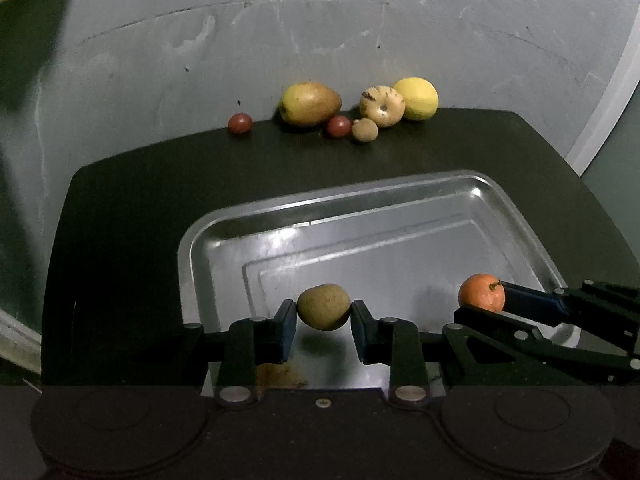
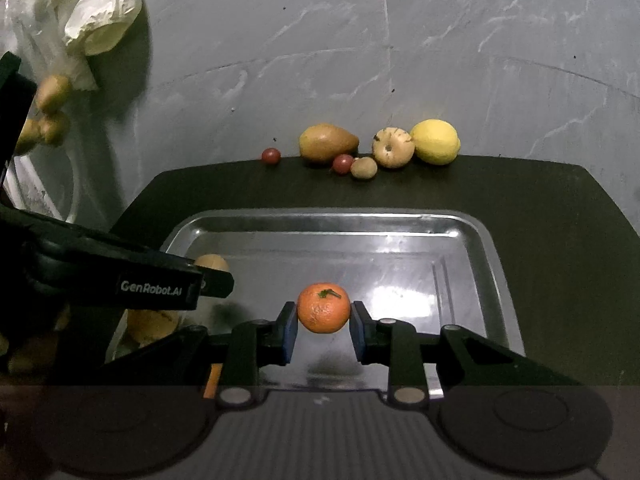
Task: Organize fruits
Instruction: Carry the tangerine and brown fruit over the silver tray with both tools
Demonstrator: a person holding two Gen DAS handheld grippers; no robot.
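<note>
Left wrist view. The left gripper [image 1: 324, 312] clamps a brownish-green round fruit [image 1: 323, 306] between its blue pads [image 1: 289, 330], held above the near part of the metal tray [image 1: 384, 200]. At 3 o'clock the right gripper [image 1: 494, 300] grips a tangerine [image 1: 481, 292] over the tray's right side. The tray floor beyond both fruits lies open up to its far rim. At 12 o'clock, along the far edge of the dark table [image 1: 120, 220], sit two small red fruits [image 1: 240, 123], a mango [image 1: 310, 104], a small brown fruit [image 1: 364, 130], a pale ribbed fruit [image 1: 382, 106] and a lemon [image 1: 417, 98]; a bare strip of table separates them from the tray.

Right wrist view. The right gripper [image 2: 324, 314] pinches the tangerine [image 2: 323, 307], stem up, over the tray [image 2: 480, 240]. At 9 o'clock the left gripper [image 2: 216, 280] reaches in over the tray's left edge, largely hiding its fruit. The tray's right half is unoccupied. A crumpled white bag [image 2: 100, 12] lies at 11 o'clock, off the table.
</note>
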